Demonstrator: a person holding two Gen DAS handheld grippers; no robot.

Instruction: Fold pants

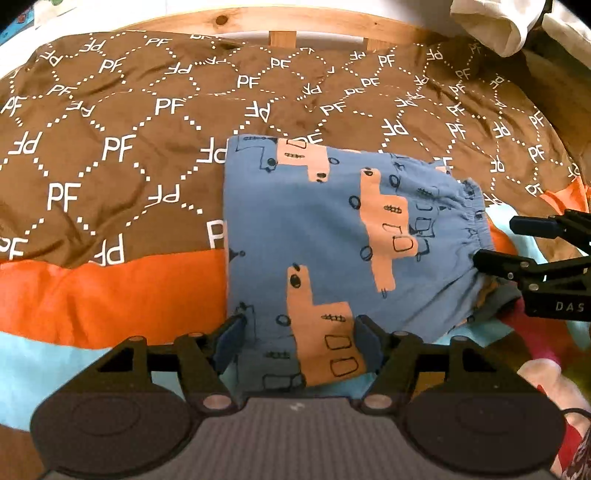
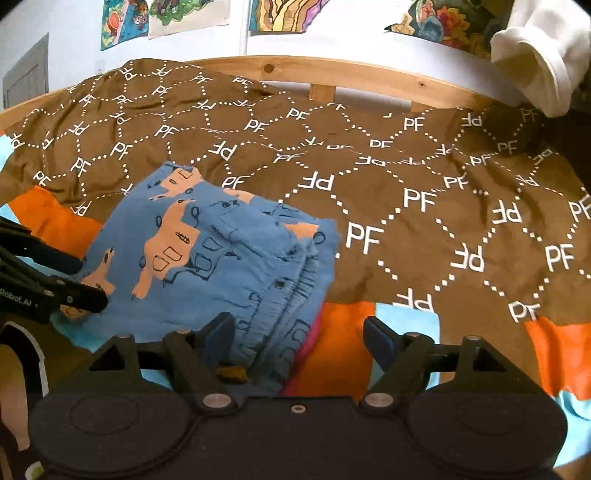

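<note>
Your left gripper (image 1: pixel 299 332) stands wide apart, its blue pads astride the near hem of the soft blue pants (image 1: pixel 332 236), gripping nothing. The pants lie folded in a rough square on the quilted brown bedspread (image 1: pixel 129 129). Your right gripper (image 2: pixel 299 332) gapes too, seemingly clear of the gathered elastic waistband (image 2: pixel 291 291).

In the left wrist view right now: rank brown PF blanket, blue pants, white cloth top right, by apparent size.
1. brown PF blanket
2. blue pants, folded
3. white cloth, cut off by the frame edge, so its true size is unsure
</note>
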